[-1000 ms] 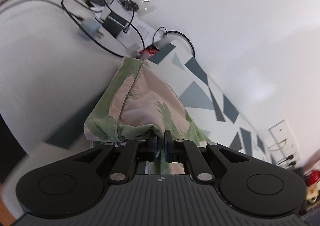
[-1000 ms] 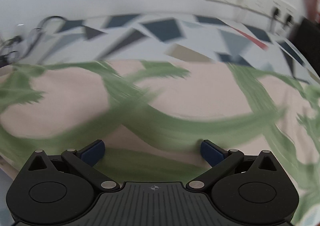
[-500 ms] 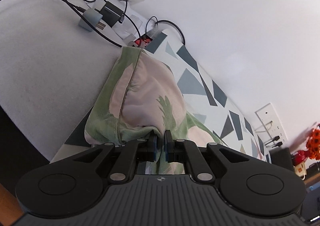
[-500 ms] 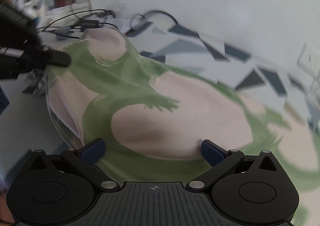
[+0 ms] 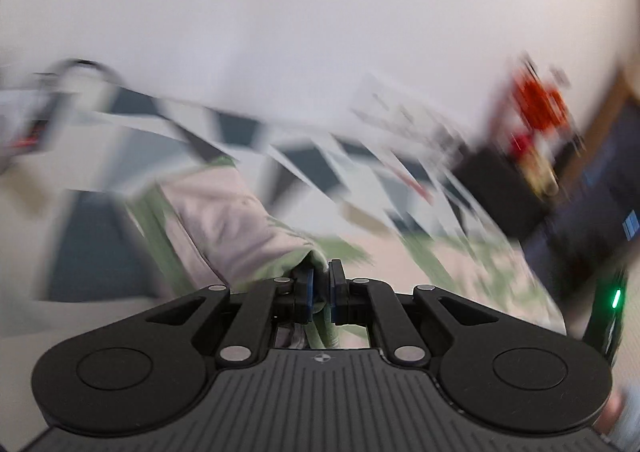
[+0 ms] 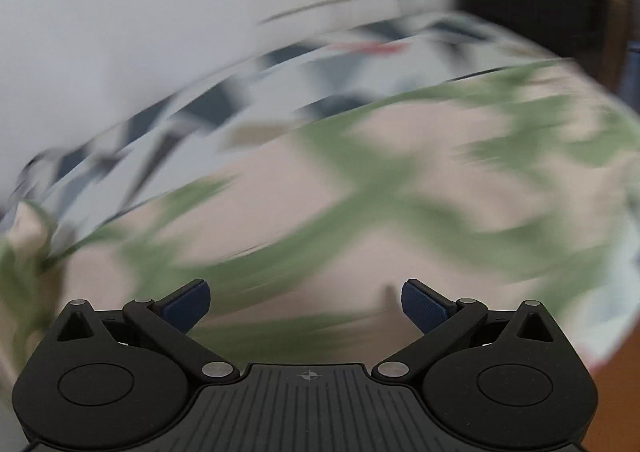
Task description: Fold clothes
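We are mid-fold. Our left gripper (image 5: 320,284) has its fingers pressed together on a bunched edge of the garment (image 5: 240,224), which trails away toward ten o'clock in the left wrist view. Our right gripper (image 6: 306,302) has its fingers wide apart, holding nothing, low over the pink-and-green garment (image 6: 400,192) spread on the patterned table cover (image 6: 224,100) from twelve to three o'clock. Both views are blurred. Next, we judge, the left should lay its edge across the spread part while the right pins or smooths.
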`<control>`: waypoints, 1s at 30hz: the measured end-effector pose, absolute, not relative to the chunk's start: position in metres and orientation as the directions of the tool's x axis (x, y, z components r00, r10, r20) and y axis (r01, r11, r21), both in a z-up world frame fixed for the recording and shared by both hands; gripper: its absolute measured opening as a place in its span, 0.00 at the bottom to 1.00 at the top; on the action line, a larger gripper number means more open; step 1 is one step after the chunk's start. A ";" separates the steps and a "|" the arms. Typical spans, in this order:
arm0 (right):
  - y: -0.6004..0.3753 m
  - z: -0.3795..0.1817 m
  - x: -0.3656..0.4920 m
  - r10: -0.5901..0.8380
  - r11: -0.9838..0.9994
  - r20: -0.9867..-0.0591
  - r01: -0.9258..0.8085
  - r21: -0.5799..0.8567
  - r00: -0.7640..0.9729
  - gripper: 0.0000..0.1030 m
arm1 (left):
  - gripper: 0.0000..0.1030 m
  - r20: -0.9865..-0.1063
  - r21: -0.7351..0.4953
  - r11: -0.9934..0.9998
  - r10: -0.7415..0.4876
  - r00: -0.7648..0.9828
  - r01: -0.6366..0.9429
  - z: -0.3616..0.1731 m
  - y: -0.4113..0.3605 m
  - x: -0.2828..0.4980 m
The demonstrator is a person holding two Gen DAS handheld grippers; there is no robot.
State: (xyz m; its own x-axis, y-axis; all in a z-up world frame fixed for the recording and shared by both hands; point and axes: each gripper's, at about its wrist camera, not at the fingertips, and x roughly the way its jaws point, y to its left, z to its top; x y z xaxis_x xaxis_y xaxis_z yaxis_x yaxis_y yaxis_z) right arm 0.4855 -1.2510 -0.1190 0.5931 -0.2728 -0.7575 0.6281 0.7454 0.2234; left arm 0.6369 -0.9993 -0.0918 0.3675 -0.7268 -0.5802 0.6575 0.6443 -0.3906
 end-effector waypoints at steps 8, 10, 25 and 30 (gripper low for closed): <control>-1.304 -0.120 0.412 -0.375 0.624 -0.749 0.746 0.232 0.546 0.99 | 0.35 -0.704 -0.294 0.525 -0.684 0.191 0.799 -0.140 -1.083 0.606; -1.299 -0.123 0.411 -0.362 0.636 -0.740 0.731 0.248 0.566 0.99 | 0.58 -0.704 -0.323 0.495 -0.695 0.144 0.807 -0.135 -1.082 0.605; -1.192 -0.104 0.497 0.043 0.963 -0.641 0.140 0.232 0.767 0.89 | 0.65 -0.769 -0.179 0.611 -0.576 0.279 0.771 -0.125 -0.964 0.602; -1.140 -0.102 0.517 0.110 0.994 -0.654 -0.070 0.087 0.749 0.89 | 0.65 -0.776 -0.174 0.621 -0.565 0.282 0.764 -0.135 -0.961 0.603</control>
